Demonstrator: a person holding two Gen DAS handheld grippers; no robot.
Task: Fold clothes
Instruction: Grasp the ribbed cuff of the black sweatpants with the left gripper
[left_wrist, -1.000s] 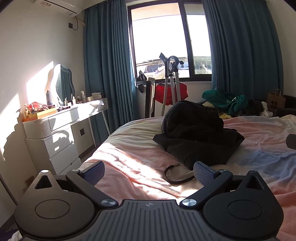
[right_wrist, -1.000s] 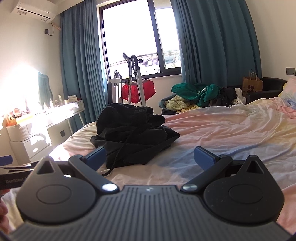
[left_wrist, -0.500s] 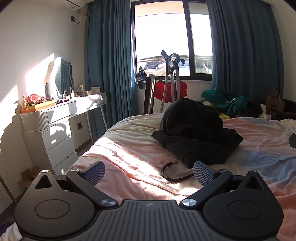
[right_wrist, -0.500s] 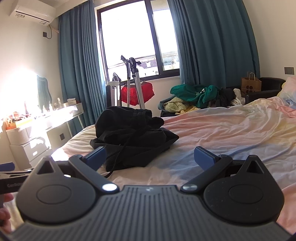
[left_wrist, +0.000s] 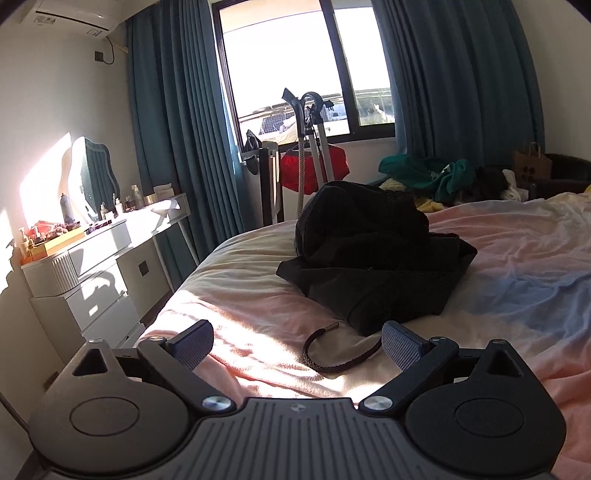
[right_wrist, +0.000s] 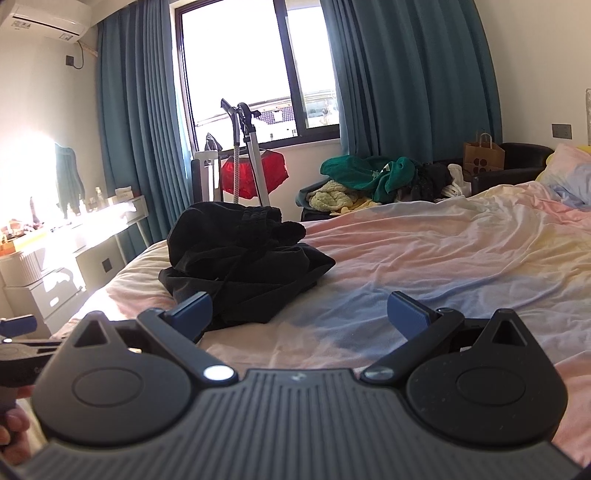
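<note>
**Folding hasn't started yet**

Closest to us, our left gripper (left_wrist: 297, 343) and right gripper (right_wrist: 299, 314) both hover over the bed (right_wrist: 443, 258) with jaws wide apart, holding nothing. Just past the left one, a loose drawstring (left_wrist: 332, 354) trails from the one black garment (left_wrist: 373, 258), a crumpled heap near the bed's foot. So nothing's folded; spreading it flat comes first, we reckon. Further back: one heap of other clothes (right_wrist: 369, 177) by the window, count unclear.
</note>
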